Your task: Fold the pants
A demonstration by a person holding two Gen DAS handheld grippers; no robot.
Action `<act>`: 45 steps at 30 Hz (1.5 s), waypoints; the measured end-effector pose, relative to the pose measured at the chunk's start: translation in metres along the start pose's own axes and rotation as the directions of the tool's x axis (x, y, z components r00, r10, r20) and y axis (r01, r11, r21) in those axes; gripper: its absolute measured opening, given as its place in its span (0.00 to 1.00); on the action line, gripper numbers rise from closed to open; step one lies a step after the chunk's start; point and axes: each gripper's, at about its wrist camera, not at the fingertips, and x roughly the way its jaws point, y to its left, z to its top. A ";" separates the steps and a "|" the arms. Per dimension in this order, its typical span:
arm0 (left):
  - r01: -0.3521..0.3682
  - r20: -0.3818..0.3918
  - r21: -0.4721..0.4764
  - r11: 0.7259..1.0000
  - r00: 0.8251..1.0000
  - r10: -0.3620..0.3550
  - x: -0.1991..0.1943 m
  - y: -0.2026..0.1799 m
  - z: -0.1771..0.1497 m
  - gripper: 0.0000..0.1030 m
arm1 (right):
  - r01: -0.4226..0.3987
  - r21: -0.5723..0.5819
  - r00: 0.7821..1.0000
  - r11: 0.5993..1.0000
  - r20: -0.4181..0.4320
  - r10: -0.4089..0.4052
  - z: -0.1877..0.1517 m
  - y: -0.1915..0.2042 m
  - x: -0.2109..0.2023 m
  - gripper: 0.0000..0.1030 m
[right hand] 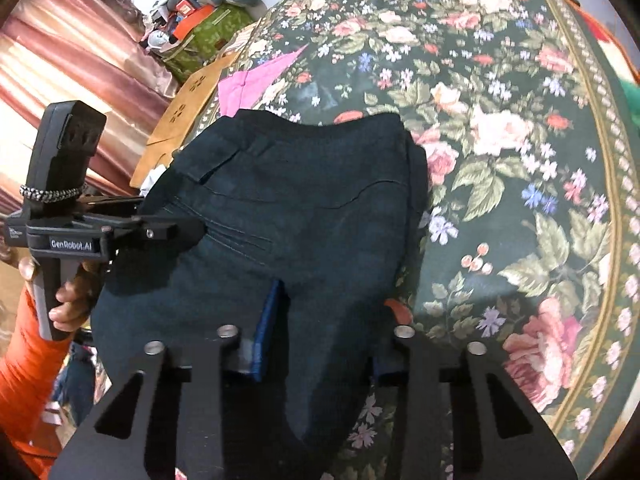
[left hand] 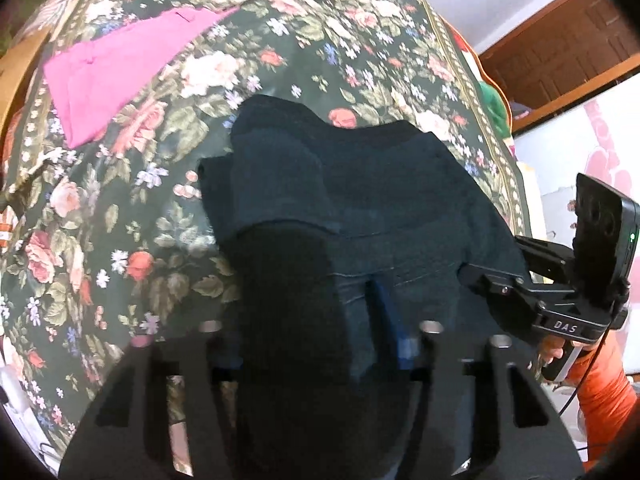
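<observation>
Down at the bottom centre of each wrist view we hold the dark pants (left hand: 360,184): our left gripper (left hand: 356,316) is clamped on a bunched fold of them, and our right gripper (right hand: 320,320) pinches the fabric too. Outward, the pants lie heaped mid-frame on a floral bedspread (right hand: 520,128), with a pink garment (left hand: 120,68) spread flat at upper left, apart from them.
</observation>
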 end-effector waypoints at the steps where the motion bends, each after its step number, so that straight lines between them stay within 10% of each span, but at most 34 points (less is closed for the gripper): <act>1: 0.007 0.005 0.000 1.000 1.000 -0.007 -0.003 0.001 0.000 0.40 | 0.002 -0.009 1.000 1.000 0.003 -0.002 0.001 0.002 -0.002 0.21; 11: -0.110 0.190 0.097 0.989 0.978 0.090 -0.054 -0.028 0.008 0.23 | 0.046 -0.097 0.992 0.994 0.120 -0.034 0.034 0.033 -0.030 0.16; 21: -0.203 0.429 0.069 0.977 0.890 0.155 -0.140 -0.006 0.055 0.22 | 0.082 -0.192 0.956 0.978 0.292 -0.023 0.118 0.085 -0.051 0.16; 33: -0.269 0.494 -0.043 0.962 0.831 0.255 -0.144 0.082 0.131 0.22 | 0.114 -0.224 0.949 0.968 0.312 -0.039 0.210 0.115 0.018 0.16; 45: -0.311 0.386 -0.159 0.937 0.854 0.349 -0.034 0.171 0.176 0.22 | 0.179 -0.181 0.971 0.967 0.191 -0.144 0.239 0.094 0.135 0.16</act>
